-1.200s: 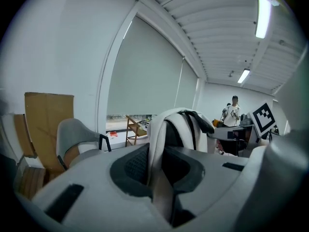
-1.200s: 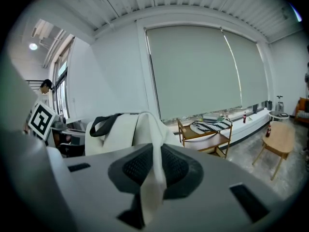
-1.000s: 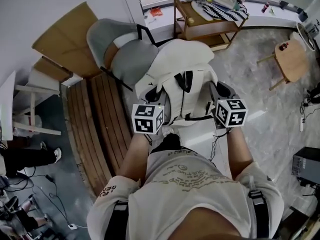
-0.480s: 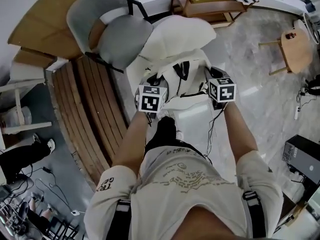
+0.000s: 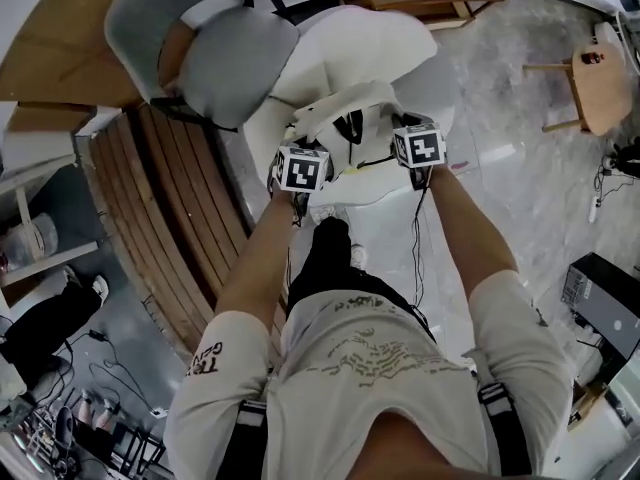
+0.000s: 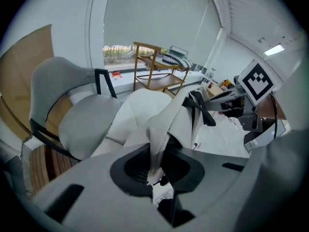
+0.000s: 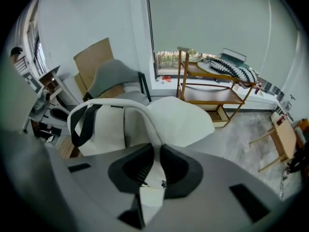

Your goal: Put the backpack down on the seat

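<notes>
Left gripper (image 6: 154,164) and right gripper (image 7: 155,170) each pinch the white backpack (image 5: 352,128), held low over the white seat (image 5: 400,53), perhaps already touching it; setting down and release remain.

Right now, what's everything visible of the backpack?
The backpack is off-white soft fabric with black straps, slumped and creased. It hangs over the white seat, a fold of its fabric pinched in the left claw and a pale strap in the right claw. Contact with the seat can't be told.
</notes>
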Motion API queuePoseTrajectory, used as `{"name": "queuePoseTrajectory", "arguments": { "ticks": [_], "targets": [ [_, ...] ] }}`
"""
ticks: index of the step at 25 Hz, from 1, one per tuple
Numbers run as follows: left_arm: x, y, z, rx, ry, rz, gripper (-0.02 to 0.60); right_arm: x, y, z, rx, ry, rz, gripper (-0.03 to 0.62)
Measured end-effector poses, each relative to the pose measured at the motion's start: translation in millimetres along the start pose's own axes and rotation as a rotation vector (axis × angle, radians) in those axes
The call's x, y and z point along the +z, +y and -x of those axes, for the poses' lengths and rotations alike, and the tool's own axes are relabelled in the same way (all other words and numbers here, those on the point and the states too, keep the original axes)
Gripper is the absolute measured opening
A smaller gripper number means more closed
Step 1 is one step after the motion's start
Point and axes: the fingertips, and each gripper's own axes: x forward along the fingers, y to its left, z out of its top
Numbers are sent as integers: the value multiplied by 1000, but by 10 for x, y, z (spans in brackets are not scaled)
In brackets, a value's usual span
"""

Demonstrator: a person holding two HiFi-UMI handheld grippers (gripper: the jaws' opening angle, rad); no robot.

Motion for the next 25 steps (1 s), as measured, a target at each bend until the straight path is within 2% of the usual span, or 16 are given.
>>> {"name": "queuePoseTrajectory", "arguments": {
  "ticks": [3, 7, 11, 15, 17, 18, 19, 20, 23, 25],
  "targets": [
    [-139, 52, -200, -11, 41, 22, 60, -77, 20, -283, 35, 27, -5, 60],
    [-138, 75, -399, -28, 23, 42, 60, -71, -121, -536, 0, 42, 8, 61],
    [-236, 111, -556, 11, 51, 59, 66, -193, -163, -673, -26, 72, -30, 70],
    [-397, 46, -562, 26, 30, 113, 98, -381, -176, -703, 12, 97, -87, 81],
    [-479, 54, -506, 75, -16, 120, 136, -505, -209, -705, 43, 110, -115, 89],
    [-532, 75, -454, 107, -32, 125, 173, -560, -240, -704, 54, 109, -125, 114],
    [-584, 98, -388, 139, -39, 139, 201, -593, -279, -701, 61, 101, -132, 175],
    [-632, 119, -318, 166, -42, 164, 204, -602, -320, -693, 64, 88, -136, 219],
    [-742, 101, -103, 216, -64, 252, 210, -547, -407, -614, 54, 29, -118, 233],
    [-685, 3, 46, 234, -111, 290, 210, -422, -449, -480, 57, -49, -92, 232]
  ]
}}
